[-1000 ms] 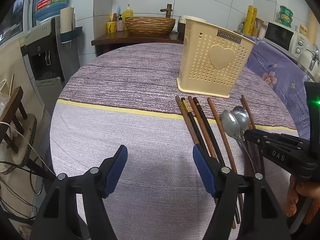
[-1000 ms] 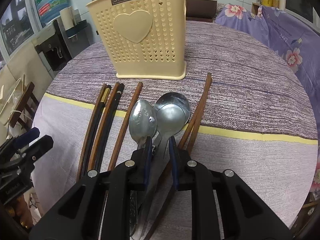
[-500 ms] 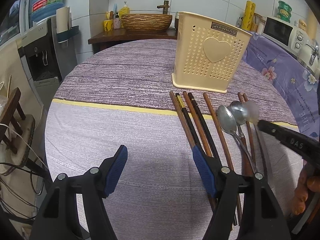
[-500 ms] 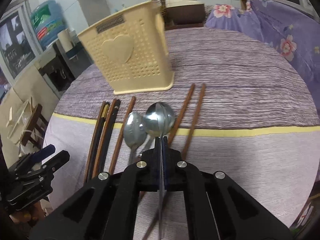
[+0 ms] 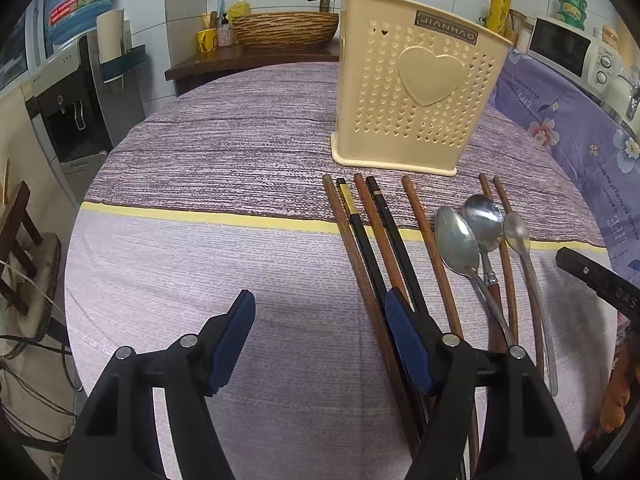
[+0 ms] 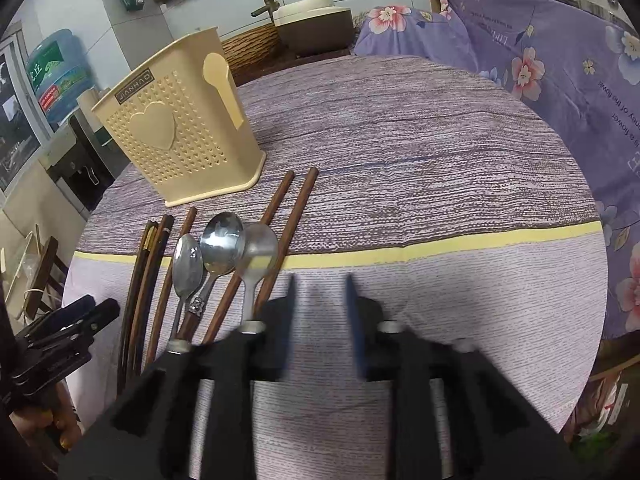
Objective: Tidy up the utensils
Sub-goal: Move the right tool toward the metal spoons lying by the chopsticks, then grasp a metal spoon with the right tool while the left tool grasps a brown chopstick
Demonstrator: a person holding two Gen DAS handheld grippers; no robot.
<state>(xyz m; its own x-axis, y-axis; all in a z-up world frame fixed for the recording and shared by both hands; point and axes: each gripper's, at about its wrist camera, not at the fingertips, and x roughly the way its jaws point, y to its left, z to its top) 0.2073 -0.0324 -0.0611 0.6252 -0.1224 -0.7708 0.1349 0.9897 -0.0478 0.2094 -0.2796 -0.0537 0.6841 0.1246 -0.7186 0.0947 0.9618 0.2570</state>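
Note:
A cream perforated utensil basket (image 5: 416, 96) (image 6: 180, 136) stands upright on the round table. In front of it lie several brown and black chopsticks (image 5: 372, 240) (image 6: 148, 272) and three metal spoons. The rightmost spoon (image 6: 258, 252) (image 5: 516, 232) rests across a brown chopstick pair (image 6: 288, 216), just left of my right gripper (image 6: 320, 292). That gripper's jaws are opening, blurred, with only cloth between them. My left gripper (image 5: 320, 308) stands open over the cloth, its right finger above the chopstick bundle, holding nothing.
The purple striped tablecloth (image 5: 224, 160) has a yellow band across it. A floral purple cover (image 6: 560, 60) lies to the right, a water dispenser (image 5: 68, 92) to the left, and a woven bowl (image 5: 284, 30) on a shelf behind. A wooden chair (image 5: 16, 240) stands at left.
My right gripper shut on a spoon, carried it to the right, then let it go and slid further right. The spoon now lies beside the other two. My left gripper crept slightly forward.

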